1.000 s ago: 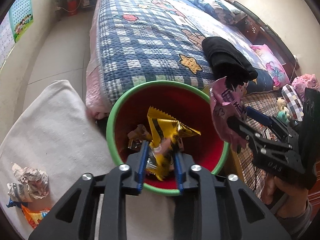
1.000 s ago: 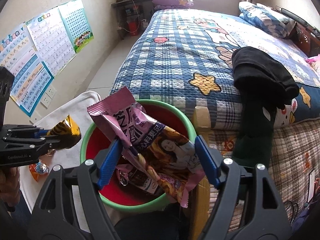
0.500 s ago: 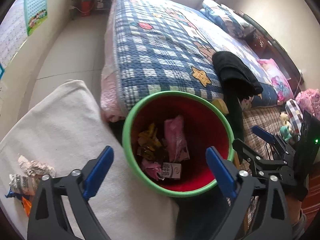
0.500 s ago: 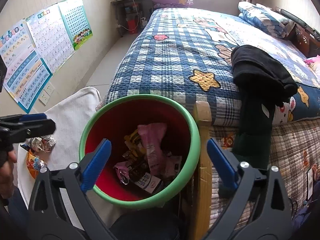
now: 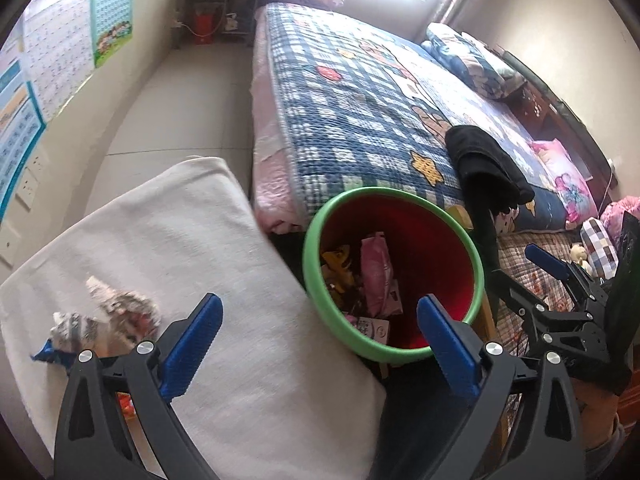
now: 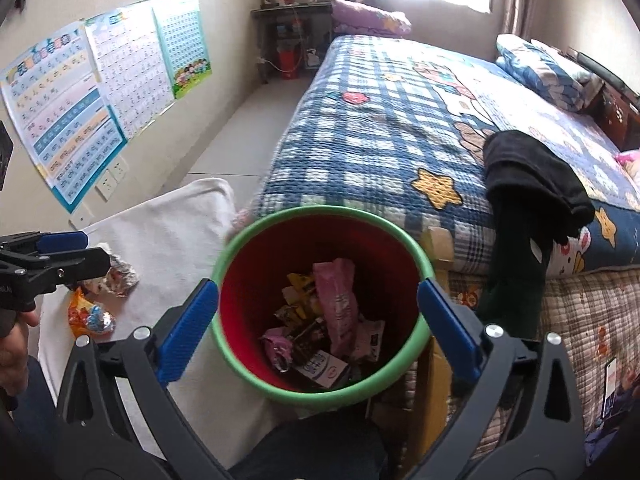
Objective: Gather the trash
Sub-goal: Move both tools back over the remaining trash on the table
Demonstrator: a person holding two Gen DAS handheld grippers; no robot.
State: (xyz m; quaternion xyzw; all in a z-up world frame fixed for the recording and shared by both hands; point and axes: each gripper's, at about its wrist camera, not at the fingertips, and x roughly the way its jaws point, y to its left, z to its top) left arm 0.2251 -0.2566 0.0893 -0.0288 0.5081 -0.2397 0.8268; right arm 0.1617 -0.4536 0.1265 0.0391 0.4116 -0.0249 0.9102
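Note:
A red bin with a green rim (image 5: 476,264) (image 6: 424,264) stands at the foot of the bed and holds several wrappers, among them a pink one (image 5: 376,268) (image 6: 338,300) and a yellow one (image 5: 338,264). My left gripper (image 5: 318,344) is open and empty over the white cloth (image 5: 180,240), left of the bin; it also shows in the right wrist view (image 6: 64,248). My right gripper (image 6: 318,332) is open and empty above the bin. A crumpled paper wrapper (image 5: 116,316) (image 6: 120,276) and an orange wrapper (image 6: 86,316) lie on the cloth.
A bed with a blue checked quilt (image 6: 380,120) fills the far side, with a black garment (image 6: 532,176) hanging over its corner. Wall posters (image 6: 80,92) hang to the left. A yellow box (image 6: 440,248) stands between bin and bed.
Both grippers opened and dropped their wrappers, yellow from the left and pink from the right, into the bin. The left gripper has since swung left toward the cloth.

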